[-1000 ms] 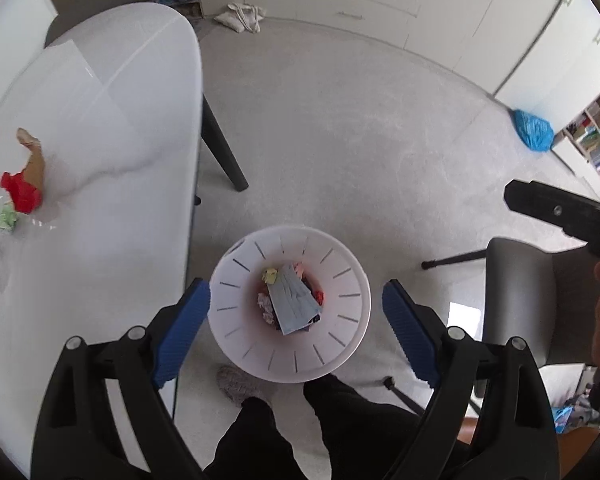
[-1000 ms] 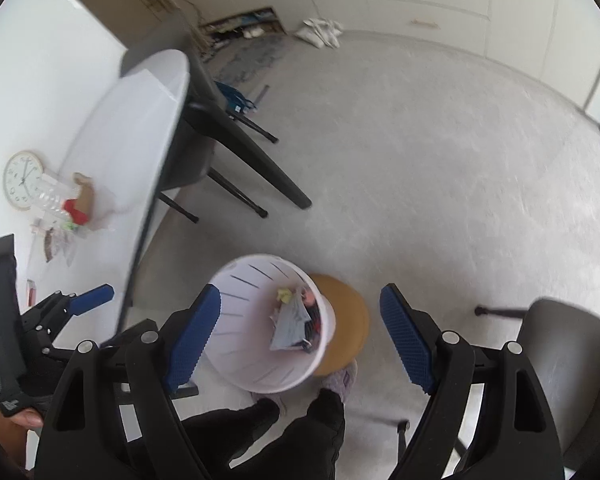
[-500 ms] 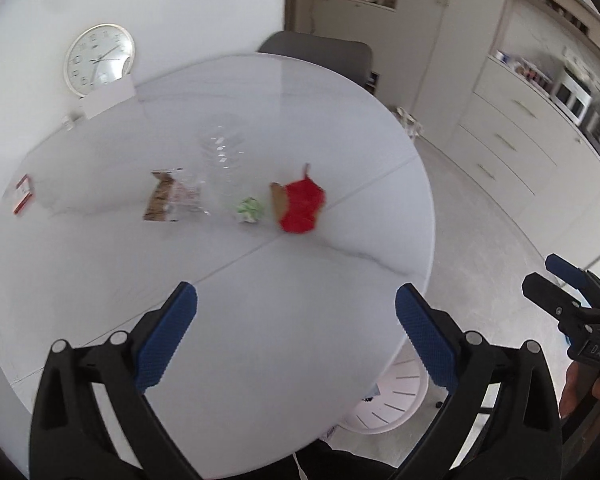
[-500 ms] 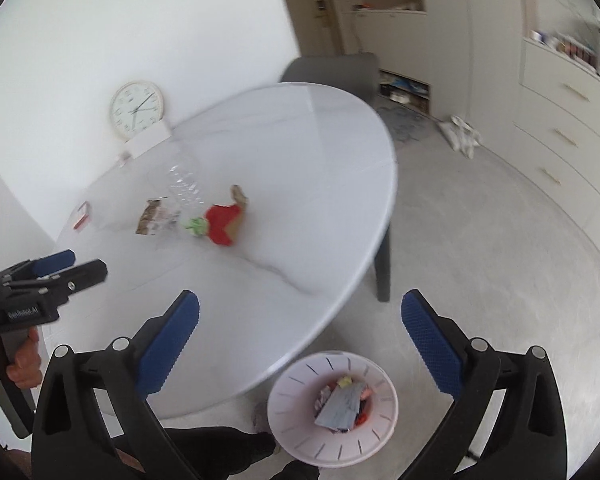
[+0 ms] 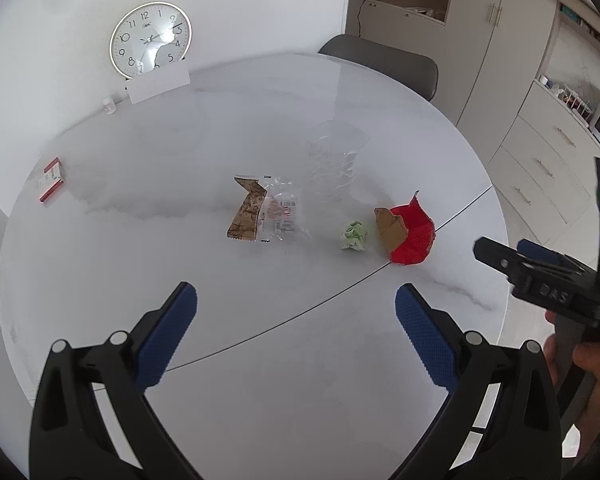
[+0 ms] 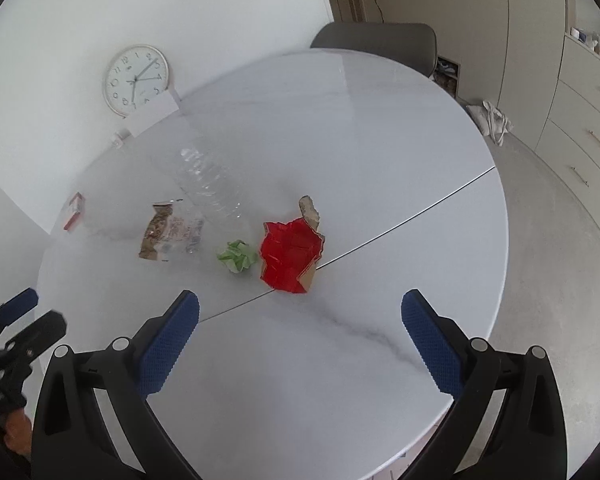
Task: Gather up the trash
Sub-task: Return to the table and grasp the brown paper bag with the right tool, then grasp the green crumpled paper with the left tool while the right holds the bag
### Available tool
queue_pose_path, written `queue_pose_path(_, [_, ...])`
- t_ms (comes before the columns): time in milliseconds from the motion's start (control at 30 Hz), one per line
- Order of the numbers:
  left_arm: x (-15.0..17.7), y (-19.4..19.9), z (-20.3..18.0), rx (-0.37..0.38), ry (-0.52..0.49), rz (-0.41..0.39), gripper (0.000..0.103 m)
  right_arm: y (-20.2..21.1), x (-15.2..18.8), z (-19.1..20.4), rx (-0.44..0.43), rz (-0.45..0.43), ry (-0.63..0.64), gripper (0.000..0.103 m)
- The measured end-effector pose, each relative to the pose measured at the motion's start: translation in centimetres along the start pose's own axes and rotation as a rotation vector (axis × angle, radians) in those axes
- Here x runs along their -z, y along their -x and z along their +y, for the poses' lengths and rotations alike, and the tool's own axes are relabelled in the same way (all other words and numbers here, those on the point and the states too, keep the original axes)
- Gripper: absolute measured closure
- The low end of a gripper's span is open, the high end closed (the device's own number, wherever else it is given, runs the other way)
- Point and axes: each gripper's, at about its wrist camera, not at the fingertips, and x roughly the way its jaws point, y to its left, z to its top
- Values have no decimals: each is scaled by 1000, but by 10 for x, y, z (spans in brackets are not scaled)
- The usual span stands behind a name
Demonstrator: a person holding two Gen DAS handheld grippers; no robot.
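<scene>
Trash lies on the round white marble table [image 5: 260, 380] [image 6: 340, 380]: a torn red and brown paper carton [image 5: 408, 232] [image 6: 290, 254], a crumpled green paper ball [image 5: 353, 236] [image 6: 238, 256], a clear and brown snack wrapper [image 5: 266, 214] [image 6: 168, 232] and a crushed clear plastic bottle [image 5: 334, 156] [image 6: 208, 180]. My left gripper [image 5: 296, 330] hangs open over the near table, short of the wrapper, with nothing between its blue pads. Open and empty too, my right gripper [image 6: 300, 336] hovers just short of the red carton.
A wall clock [image 5: 151, 39] [image 6: 136, 80] leans at the table's far edge behind a white card [image 5: 158, 84]. A small red box [image 5: 52, 179] [image 6: 74, 211] lies at the left. A grey chair [image 5: 384, 60] [image 6: 380, 44] stands behind the table; cabinets and drawers [image 6: 588, 128] line the right.
Both grippers swung up from over the white bin on the floor to face the table and the trash. Their jaws stand wider than a second ago.
</scene>
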Motion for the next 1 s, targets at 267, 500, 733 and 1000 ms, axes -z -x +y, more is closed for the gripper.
queue_pose_path(267, [-13,-54,6,59,-40,46,8,-111,-25,7,111,162,-42,6])
queue_pose_path(500, [-18,-89,-9,83,-103,72,8,-137,-22,14,150,266,21,55])
queue_pose_path(733, [-28,-119,-36,133,-147,92,8,-104,-25,-8,76,225,-8,70])
queue_pose_path(1000, [-41,-173,-66,95,-129,141,13,-33,-15,-51,76,151,-50,69])
